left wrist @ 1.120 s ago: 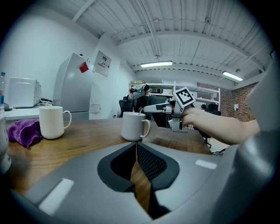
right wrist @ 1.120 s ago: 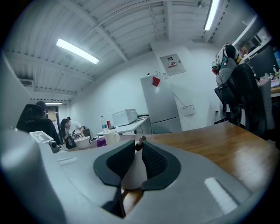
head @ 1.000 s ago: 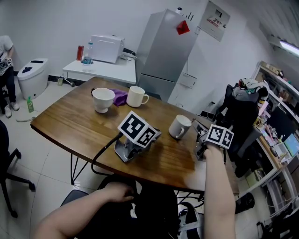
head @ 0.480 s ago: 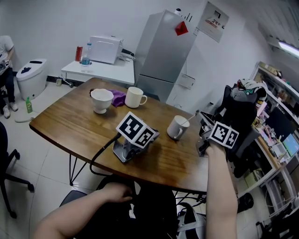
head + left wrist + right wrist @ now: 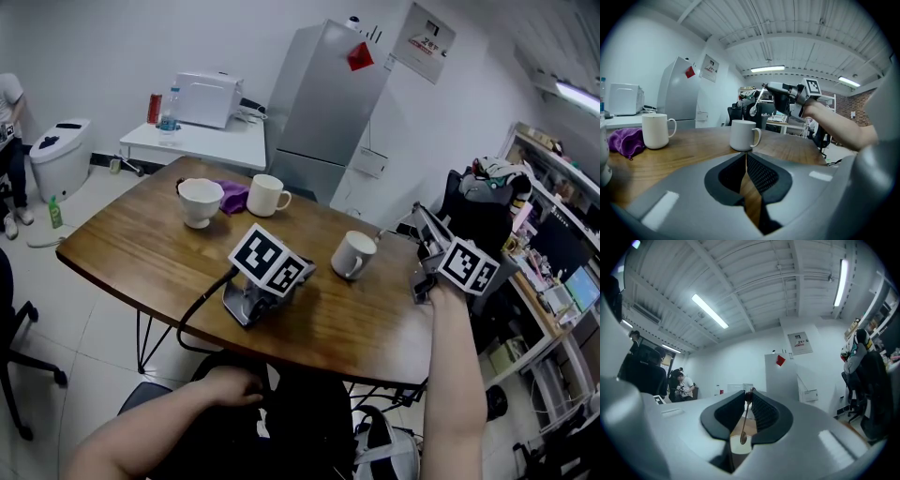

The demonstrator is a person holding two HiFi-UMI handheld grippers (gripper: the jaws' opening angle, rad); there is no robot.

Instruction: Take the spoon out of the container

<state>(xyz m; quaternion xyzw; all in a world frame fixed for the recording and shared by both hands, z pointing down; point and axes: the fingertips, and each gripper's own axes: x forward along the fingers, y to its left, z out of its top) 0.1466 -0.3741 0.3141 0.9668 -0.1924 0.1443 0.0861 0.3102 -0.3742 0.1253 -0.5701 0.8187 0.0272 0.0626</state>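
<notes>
1. The spoon (image 5: 746, 418) is out of the container (image 5: 352, 254), a white mug on the desk (image 5: 141, 246); it hangs bowl-down in the air, seemingly above the mug's mouth.
2. The right tool (image 5: 749, 392) is clamped on the very tip of the spoon's handle; the left tool (image 5: 746, 157) lies on the desk, closed, with nothing in it.
3. The spoon looks light, stiff and smooth, probably metal; pinched so far out it may swing or slip, so a hold lower down the handle would likely be steadier.

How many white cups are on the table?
3. The bowl-shaped cup and far mug flank the purple cloth; the near mug stands alone, mid-table. None seem hidden.
</notes>
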